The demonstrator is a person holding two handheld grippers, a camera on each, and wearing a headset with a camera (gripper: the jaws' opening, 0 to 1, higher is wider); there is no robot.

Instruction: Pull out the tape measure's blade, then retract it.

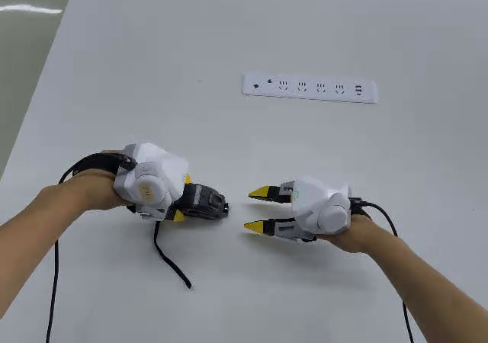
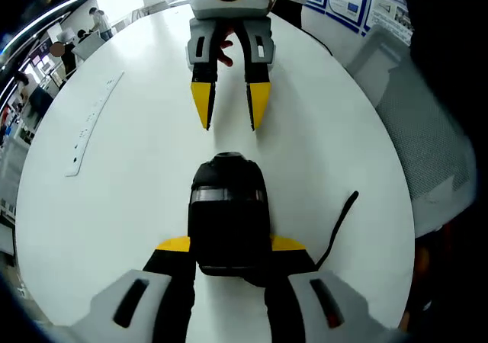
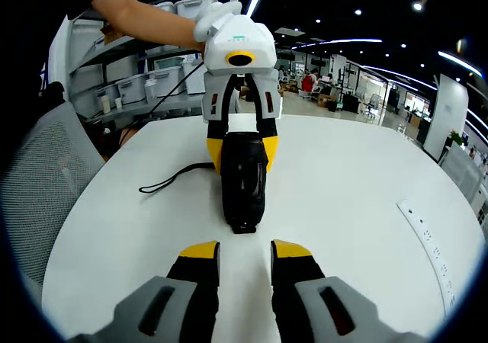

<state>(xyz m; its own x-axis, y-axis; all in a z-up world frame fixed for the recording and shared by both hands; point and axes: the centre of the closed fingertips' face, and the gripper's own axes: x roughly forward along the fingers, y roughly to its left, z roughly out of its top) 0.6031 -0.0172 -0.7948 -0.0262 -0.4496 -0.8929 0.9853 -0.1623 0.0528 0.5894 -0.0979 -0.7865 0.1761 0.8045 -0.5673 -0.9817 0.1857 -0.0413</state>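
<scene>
Tape measure gripped, pwr strip apart

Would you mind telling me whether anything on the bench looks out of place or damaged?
Nothing stands out: the tape measure sits straight in the left gripper, its strap lying loose on the table.

The left gripper is lying low, its jaws clamping the tape measure. The right gripper is pointing straight at it, jaws standing apart, holding nothing. The left forearm and right forearm are reaching inward.
</scene>
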